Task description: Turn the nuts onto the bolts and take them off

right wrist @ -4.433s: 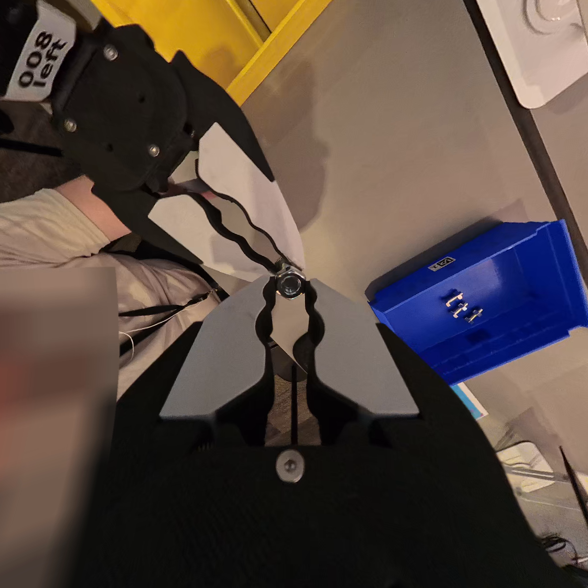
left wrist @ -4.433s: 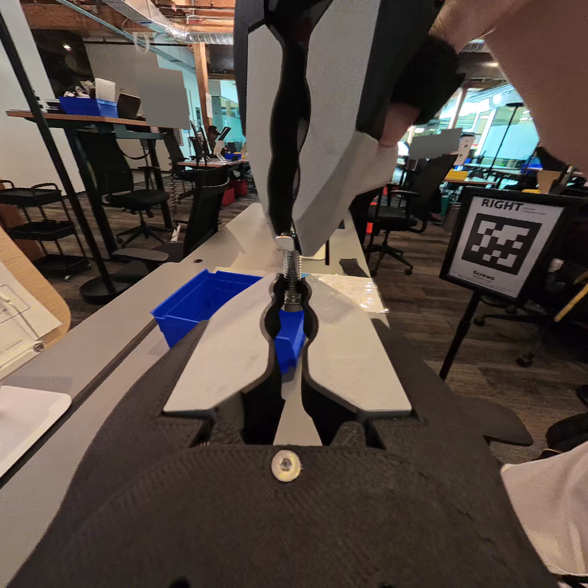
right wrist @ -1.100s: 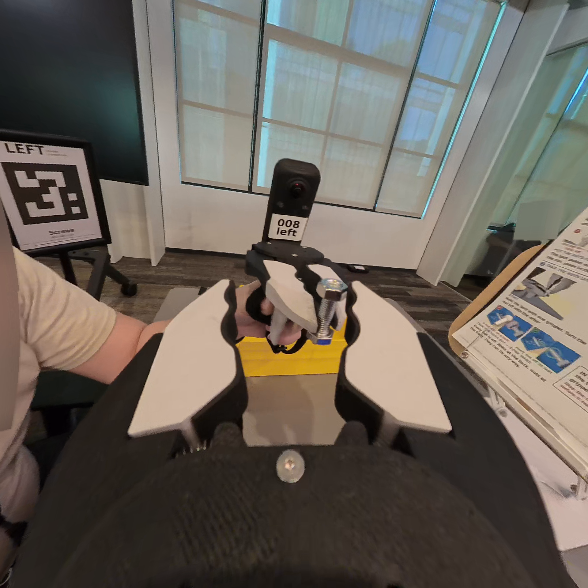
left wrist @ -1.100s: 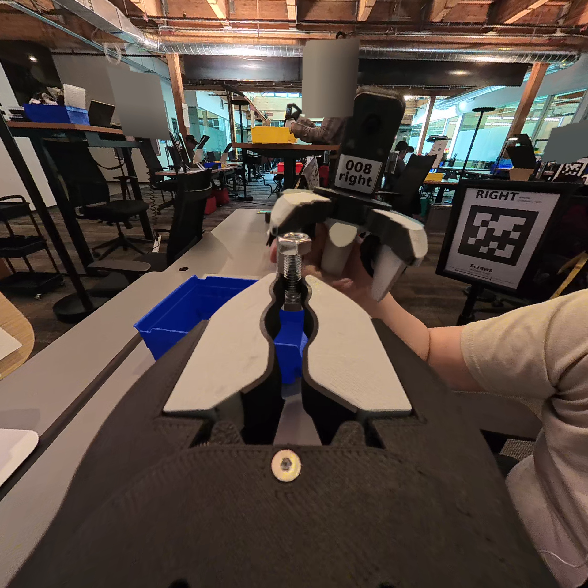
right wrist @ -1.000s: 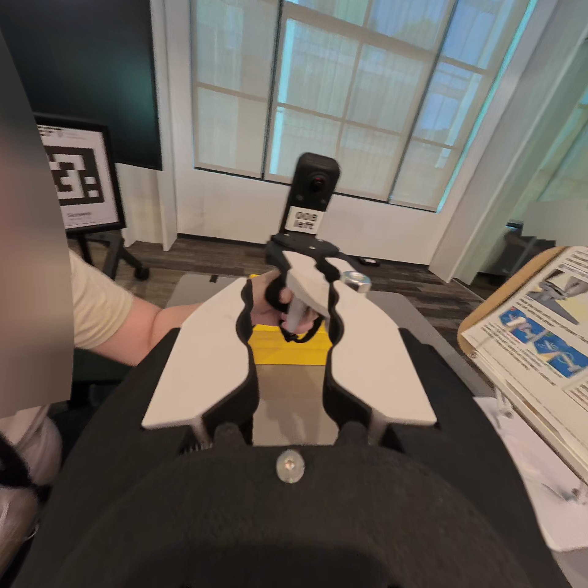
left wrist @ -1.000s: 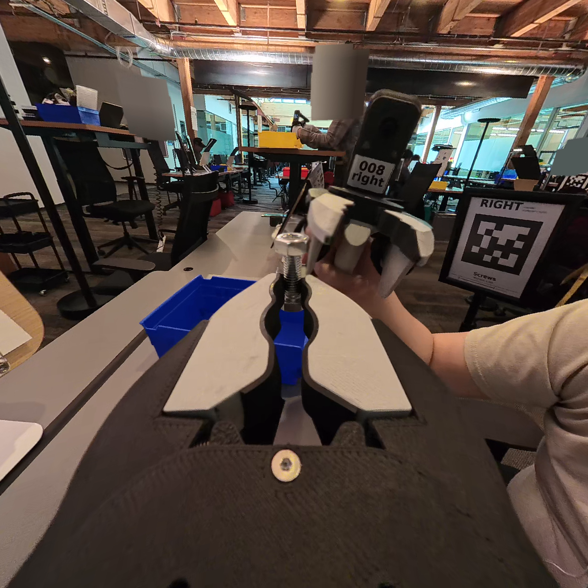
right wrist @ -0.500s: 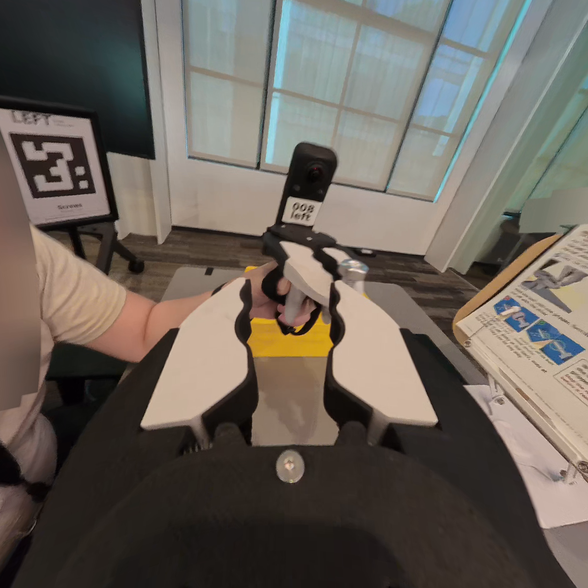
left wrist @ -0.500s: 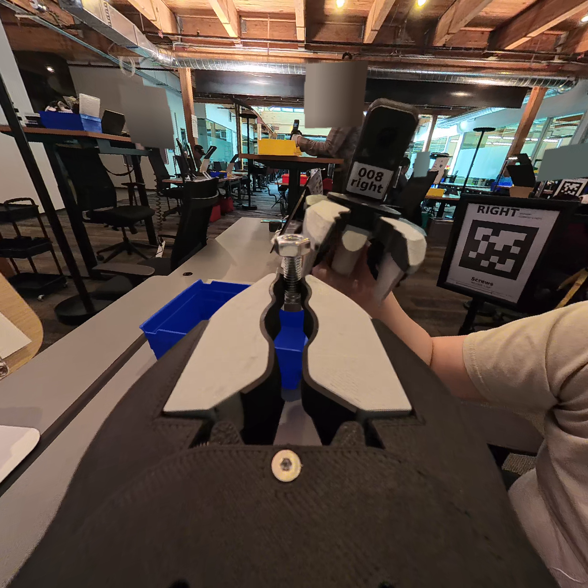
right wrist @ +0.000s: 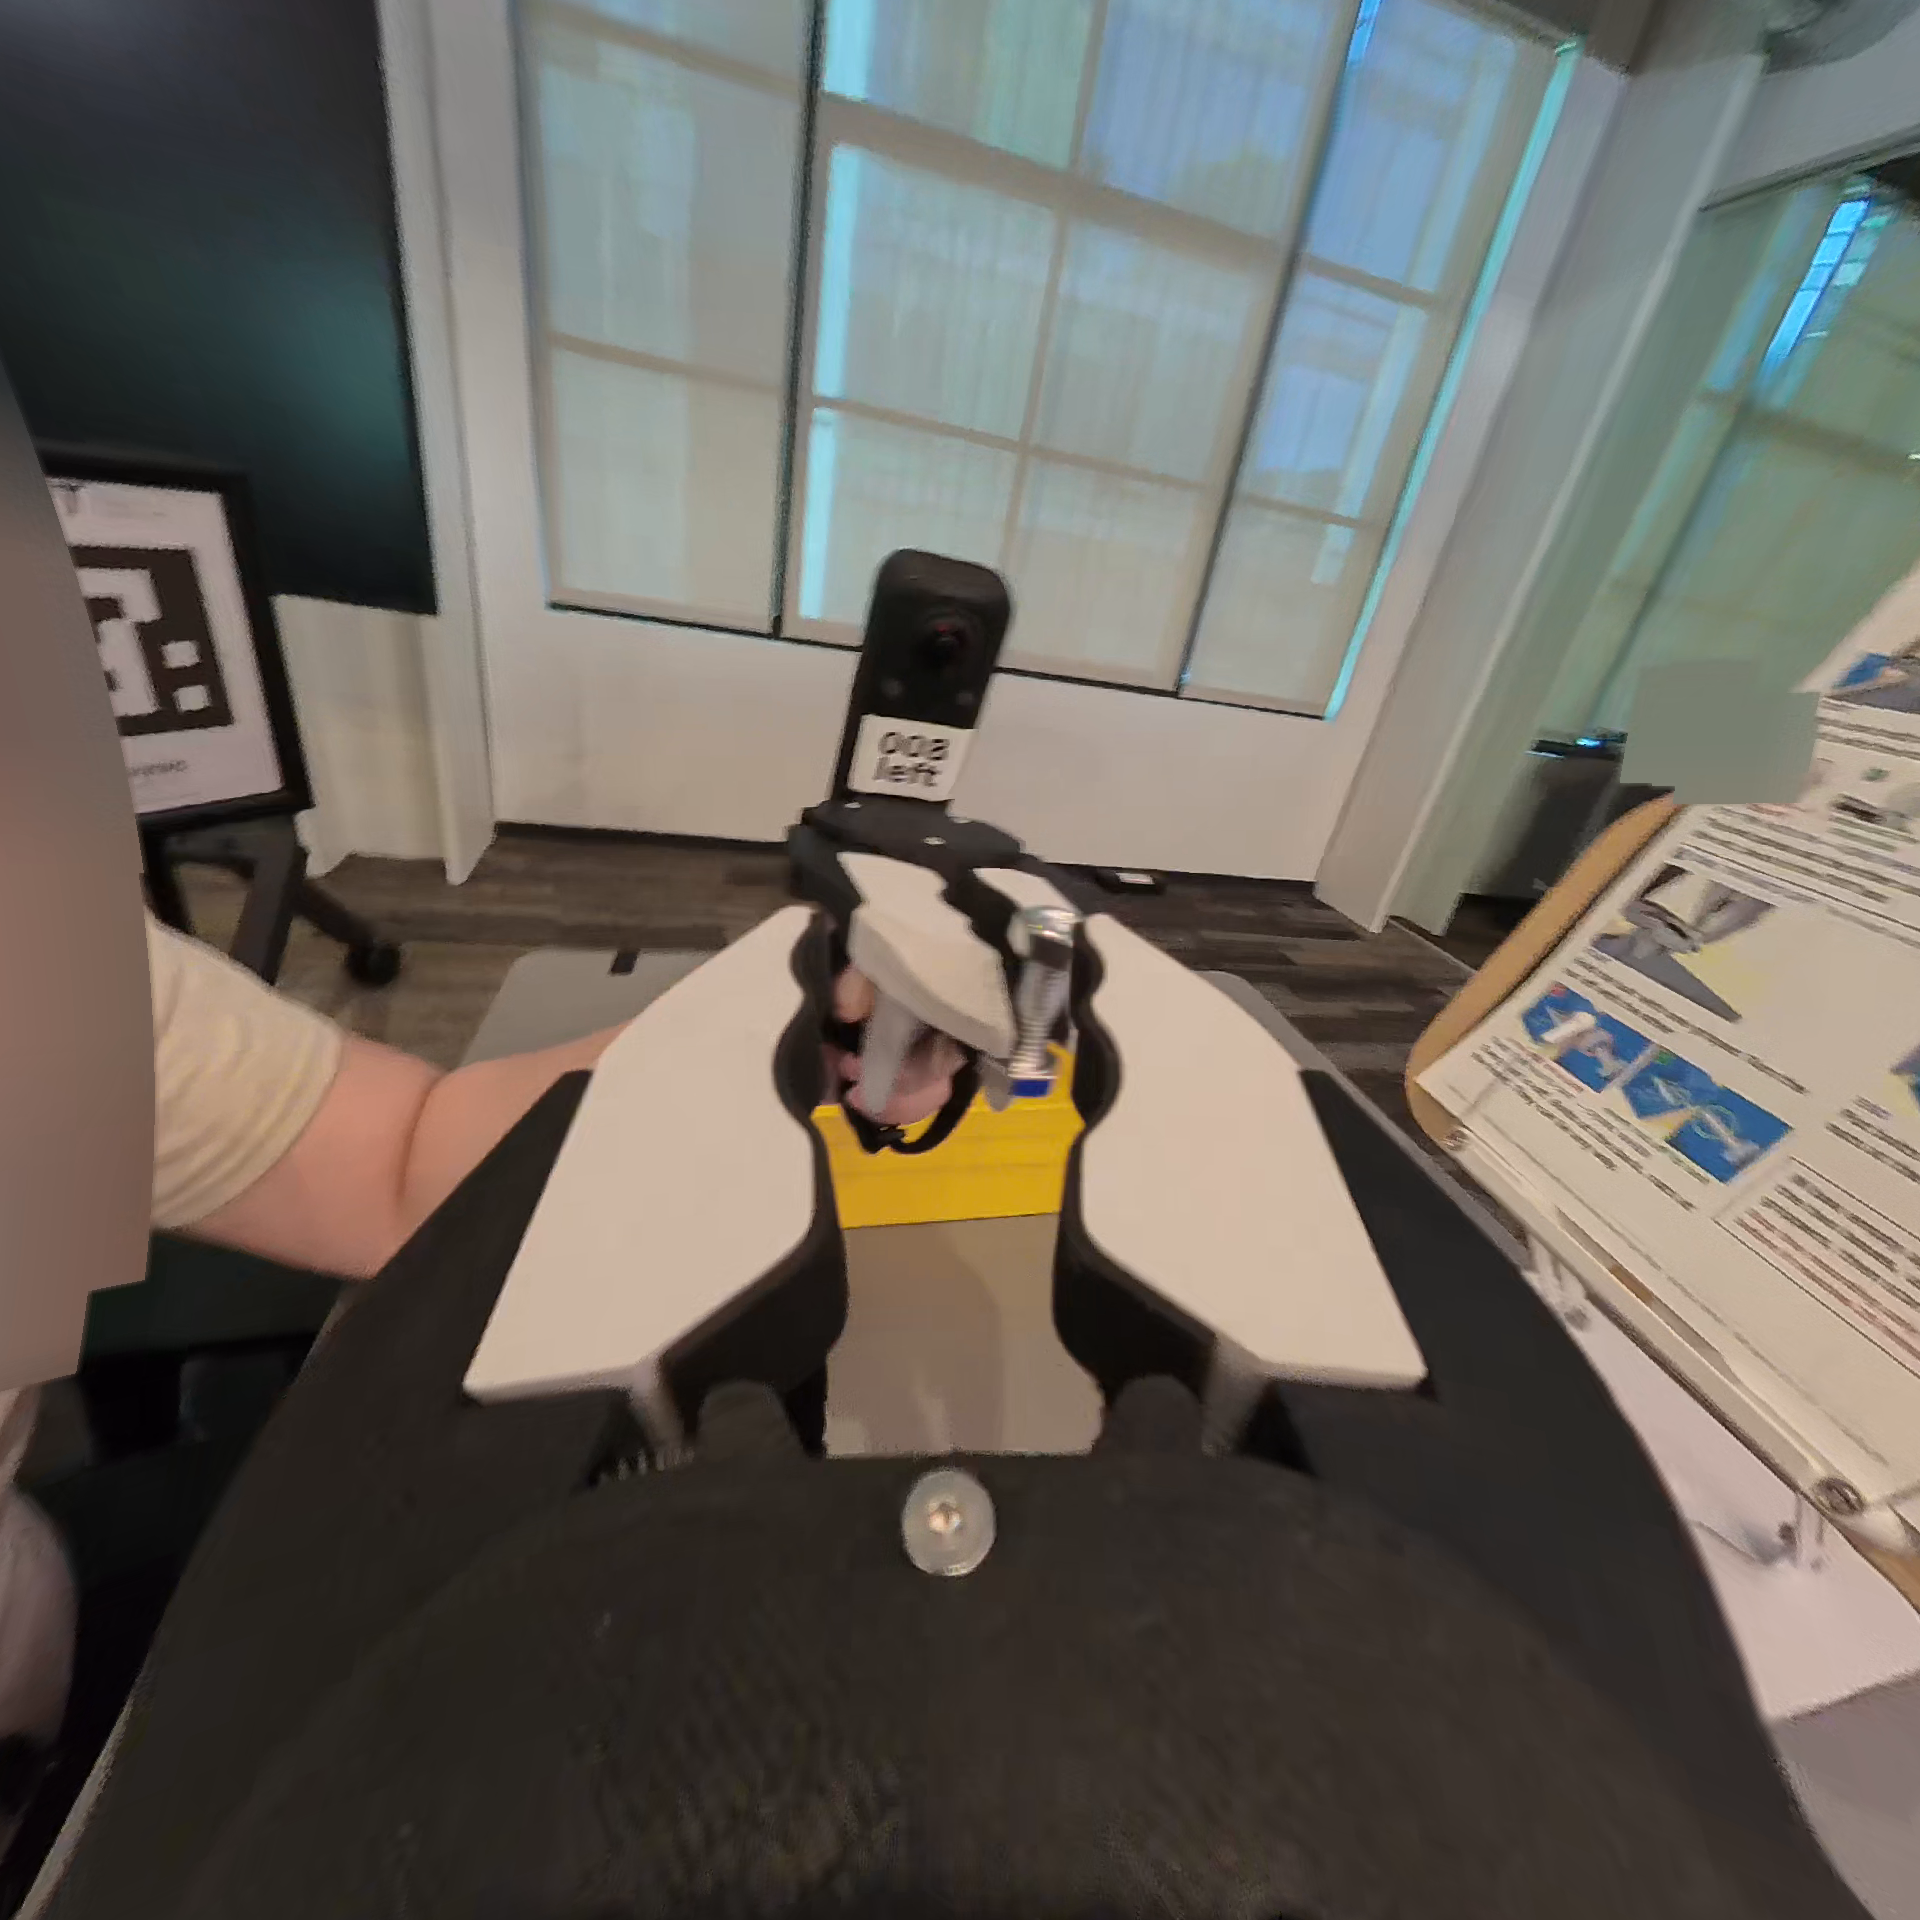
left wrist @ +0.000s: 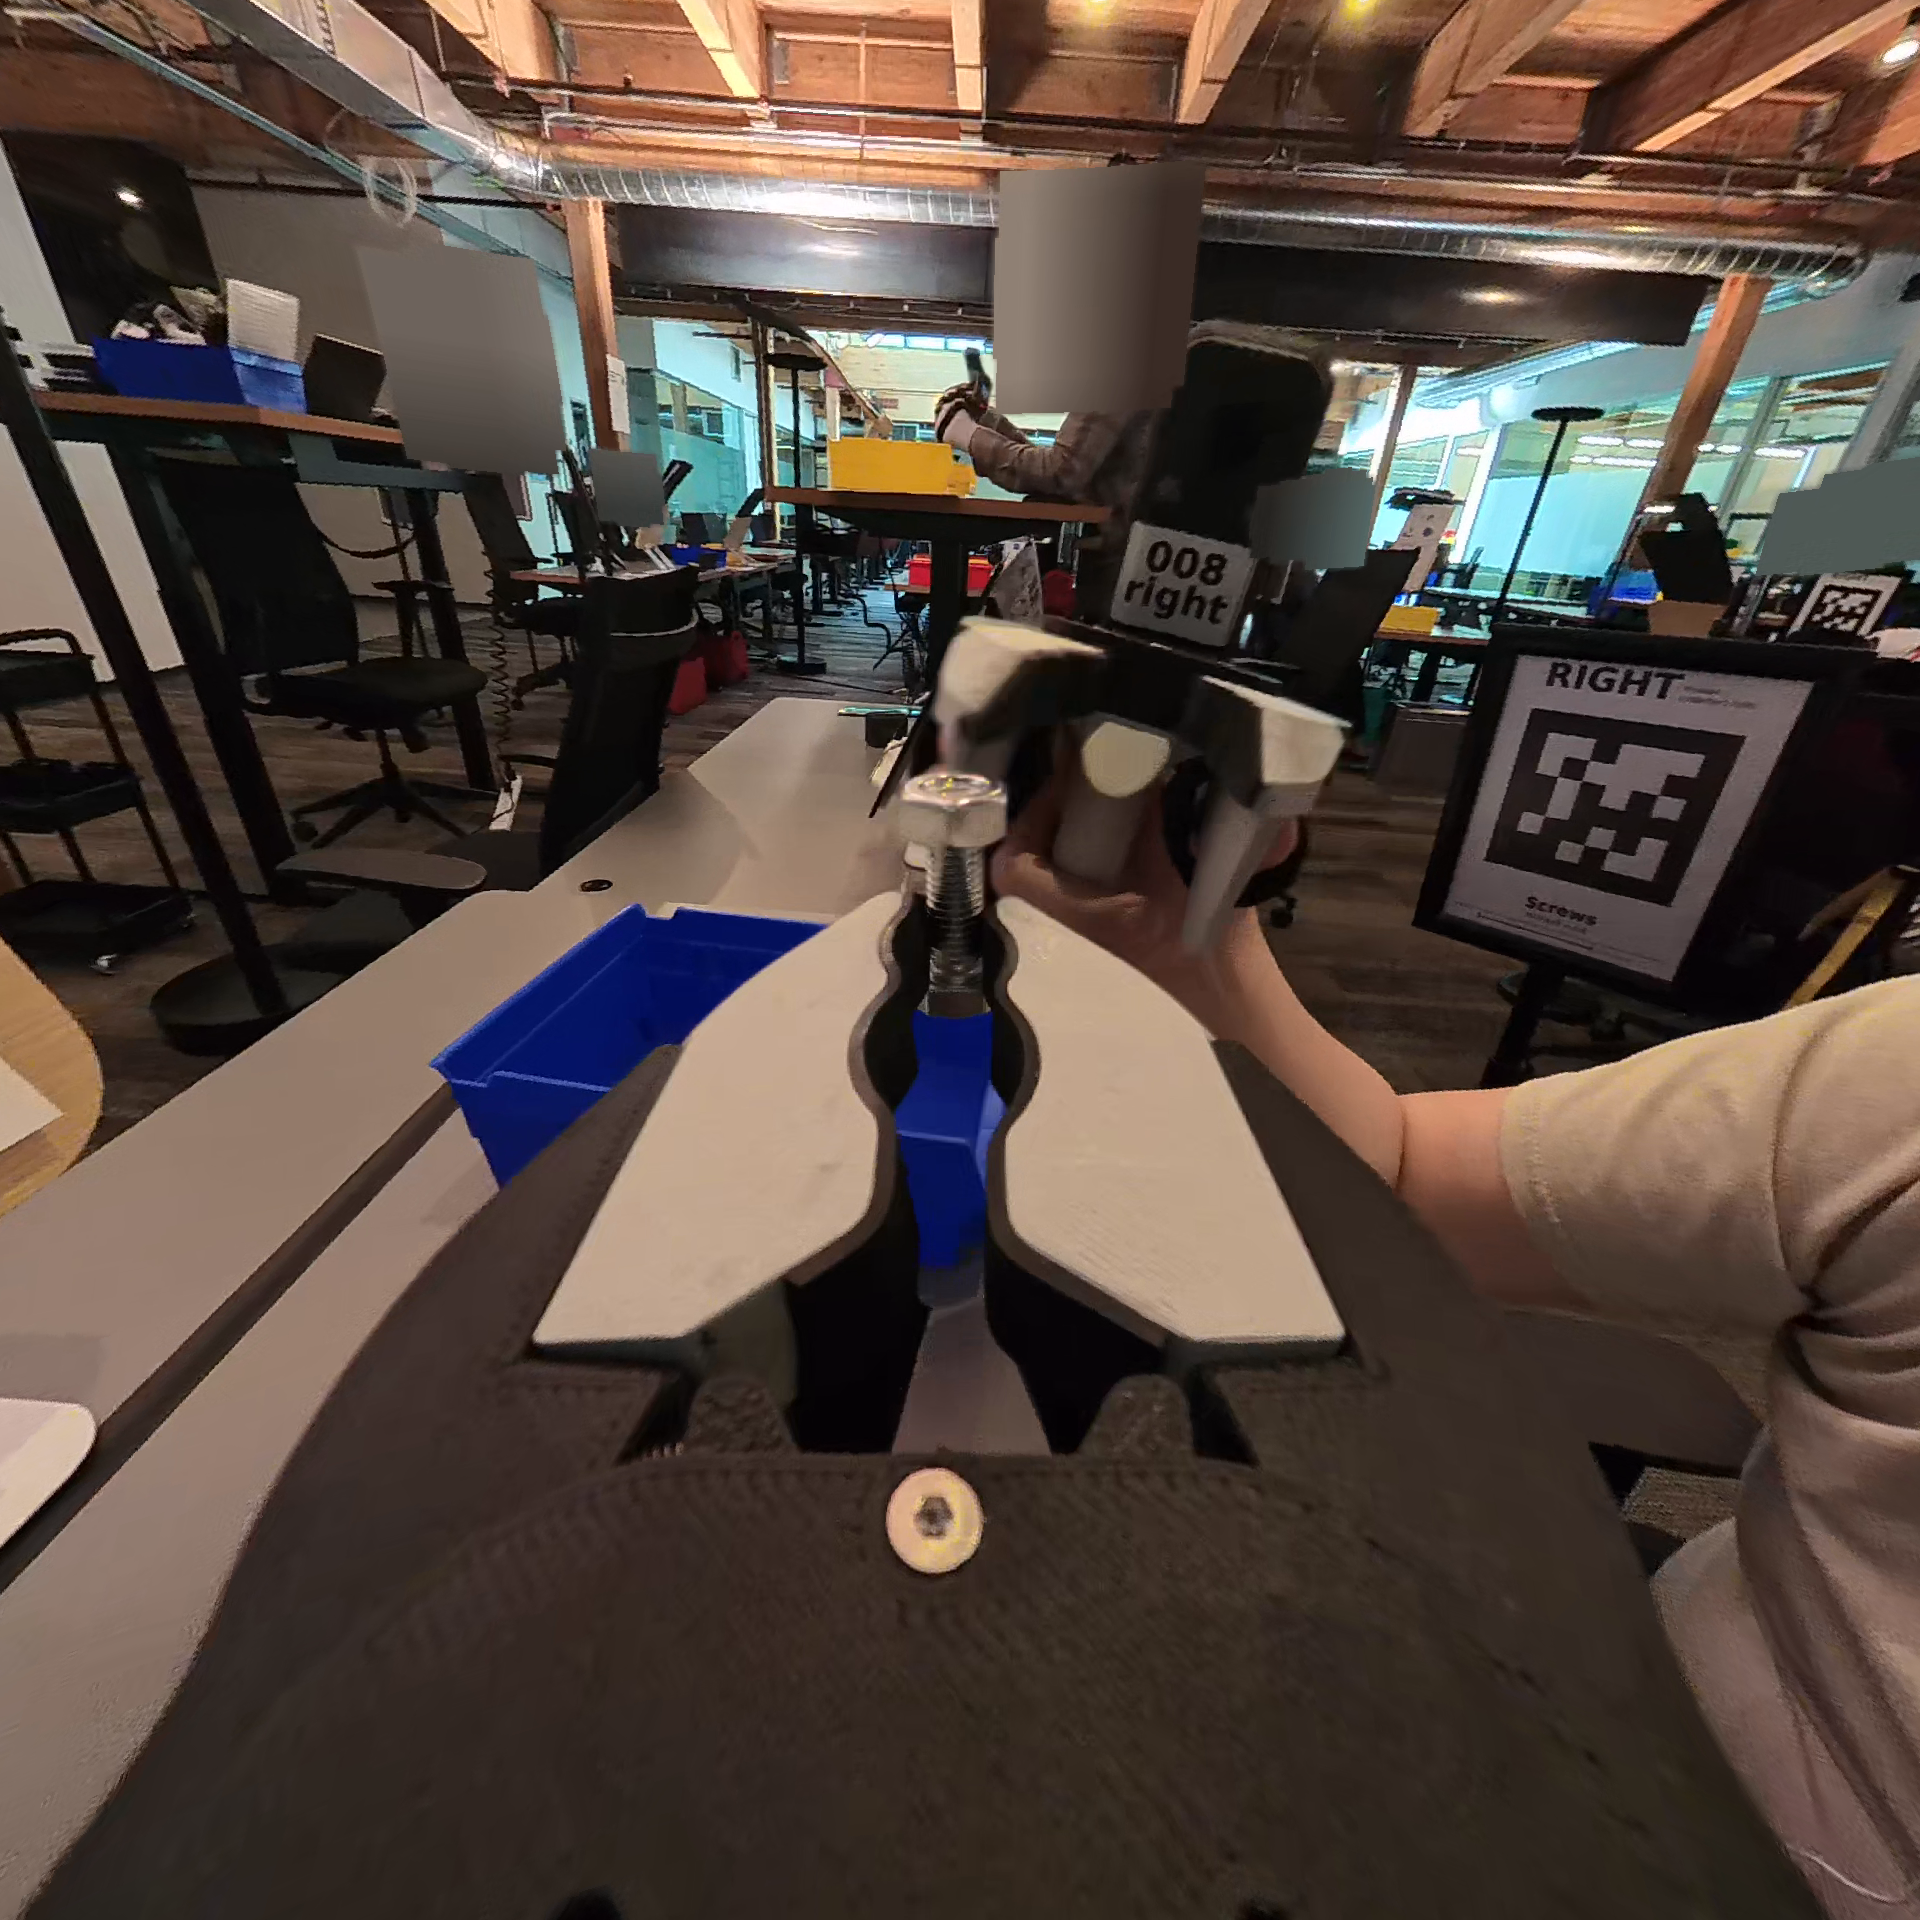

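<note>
My left gripper point(left wrist: 951, 920) is shut on a threaded silver bolt point(left wrist: 954, 894) and holds it upright above the table. A hex nut point(left wrist: 951, 816) sits at the bolt's top end. My right gripper point(right wrist: 945, 997) is open and empty, its jaws wide apart. In the left wrist view the right gripper point(left wrist: 1143, 717) hangs just behind and to the right of the nut, apart from it. In the right wrist view the left gripper point(right wrist: 1013, 1023) faces me with the bolt point(right wrist: 1042, 1003) standing at its tips.
A blue bin point(left wrist: 623, 997) sits on the grey table point(left wrist: 208, 1226) beyond the left gripper. A yellow bin point(right wrist: 951, 1164) stands behind it. An instruction board point(right wrist: 1662, 1091) leans at the right table edge. Marker signs point(left wrist: 1621, 821) point(right wrist: 156, 665) stand beside the table. Left and right tips are no more than a few centimetres apart.
Some seconds ago my right gripper was shut on the nut from above. It has let go, opened and drawn back level with the bolt. The left gripper still holds the bolt.
</note>
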`<state>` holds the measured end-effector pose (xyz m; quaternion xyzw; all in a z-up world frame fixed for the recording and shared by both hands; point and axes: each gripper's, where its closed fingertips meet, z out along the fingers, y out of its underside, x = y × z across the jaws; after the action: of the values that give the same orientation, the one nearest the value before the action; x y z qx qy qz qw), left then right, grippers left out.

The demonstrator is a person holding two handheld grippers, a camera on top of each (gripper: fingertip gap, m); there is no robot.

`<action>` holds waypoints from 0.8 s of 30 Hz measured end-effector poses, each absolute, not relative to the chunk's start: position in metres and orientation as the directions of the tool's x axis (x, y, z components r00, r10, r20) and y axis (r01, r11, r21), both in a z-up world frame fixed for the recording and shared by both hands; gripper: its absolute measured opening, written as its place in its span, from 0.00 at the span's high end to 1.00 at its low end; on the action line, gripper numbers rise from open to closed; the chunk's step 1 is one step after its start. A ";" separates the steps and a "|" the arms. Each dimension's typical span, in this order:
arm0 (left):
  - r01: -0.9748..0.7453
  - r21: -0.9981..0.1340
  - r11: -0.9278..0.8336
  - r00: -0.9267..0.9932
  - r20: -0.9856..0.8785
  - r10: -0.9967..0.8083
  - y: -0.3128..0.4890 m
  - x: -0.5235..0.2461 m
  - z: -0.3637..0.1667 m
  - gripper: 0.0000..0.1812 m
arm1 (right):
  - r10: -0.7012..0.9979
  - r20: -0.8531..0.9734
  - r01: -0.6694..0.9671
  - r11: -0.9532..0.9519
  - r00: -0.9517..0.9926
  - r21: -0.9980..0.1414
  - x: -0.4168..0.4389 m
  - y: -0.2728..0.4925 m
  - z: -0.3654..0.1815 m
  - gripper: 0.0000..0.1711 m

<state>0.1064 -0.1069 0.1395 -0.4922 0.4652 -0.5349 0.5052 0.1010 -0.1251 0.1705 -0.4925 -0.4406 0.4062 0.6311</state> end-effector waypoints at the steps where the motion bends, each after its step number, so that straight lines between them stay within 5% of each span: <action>1: 0.080 -0.995 -0.056 -0.014 0.055 -0.998 -0.109 0.108 0.139 0.95 | 0.941 0.148 -0.072 0.178 0.305 -0.981 0.101 -0.119 0.168 0.70; 7: 0.065 -0.997 -0.042 0.030 0.044 -0.999 -0.103 0.109 0.136 0.95 | 0.946 0.174 0.015 0.176 0.273 -0.984 0.090 -0.123 0.155 0.64; 10: 0.092 -0.994 -0.059 0.053 0.064 -0.997 -0.094 0.099 0.140 0.95 | 0.964 0.157 -0.002 0.161 0.216 -0.987 0.093 -0.134 0.158 0.77; 15: 0.068 -0.997 -0.041 0.000 0.041 -0.999 -0.107 0.105 0.139 0.95 | 0.922 0.190 0.016 0.196 0.336 -0.980 0.091 -0.114 0.156 0.60; 20: 0.047 -0.996 -0.069 0.031 0.071 -0.997 -0.101 0.109 0.133 0.95 | 0.934 0.189 0.063 0.178 0.305 -0.982 0.086 -0.121 0.150 0.58; 22: 0.064 -0.995 -0.080 0.064 0.084 -0.994 -0.093 0.104 0.134 0.95 | 0.955 0.196 0.039 0.192 0.225 -0.981 0.091 -0.135 0.154 0.74; 24: 0.072 -0.993 -0.090 0.049 0.094 -0.994 -0.093 0.102 0.135 0.95 | 0.962 0.153 -0.038 0.166 0.227 -0.985 0.096 -0.137 0.166 0.75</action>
<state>0.1022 -0.0928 0.1352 -0.5175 0.4455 -0.5265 0.5064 0.0958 -0.1367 0.1660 -0.4968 -0.4648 0.4127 0.6057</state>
